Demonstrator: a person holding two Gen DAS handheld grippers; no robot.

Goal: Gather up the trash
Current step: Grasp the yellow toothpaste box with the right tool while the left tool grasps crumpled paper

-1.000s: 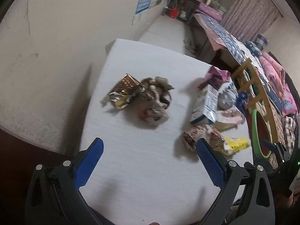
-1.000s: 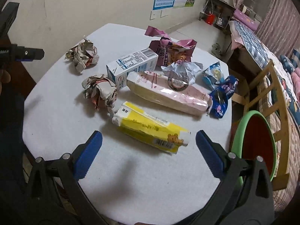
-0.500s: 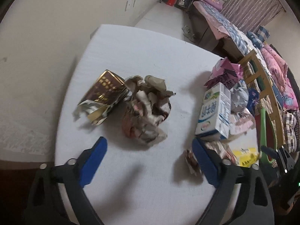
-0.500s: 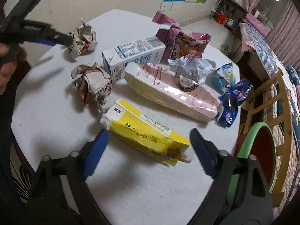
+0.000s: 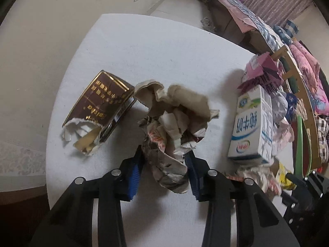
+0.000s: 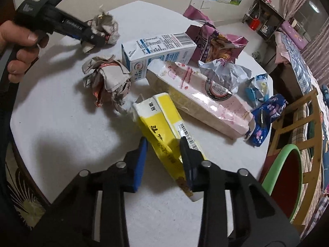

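Note:
On the white round table [image 5: 144,47], my left gripper [image 5: 164,156] points steeply down. Its jaws are closing, and both blue pads press the near end of a crumpled newspaper ball [image 5: 174,127]. The right wrist view shows that same left gripper [image 6: 90,37] at the ball [image 6: 107,28], held by a hand [image 6: 18,47]. My right gripper [image 6: 163,144] is also closing, its pads pinching a yellow tissue pack [image 6: 162,123] that runs lengthwise between the fingers.
A torn brown-and-gold box [image 5: 100,109] lies left of the ball. A second paper ball [image 6: 109,82], milk carton [image 6: 158,49], long pink pack [image 6: 205,103], purple snack bag [image 6: 213,43], silver wrapper [image 6: 224,74] and blue wrappers [image 6: 265,119] crowd the table. A green-rimmed bin [image 6: 287,175] stands by a wooden chair [image 6: 308,111].
Both grippers went from wide open to closed. The left one dropped forward onto the crumpled paper ball. The right one lowered a little and clamped the yellow pack, which now lies along the fingers.

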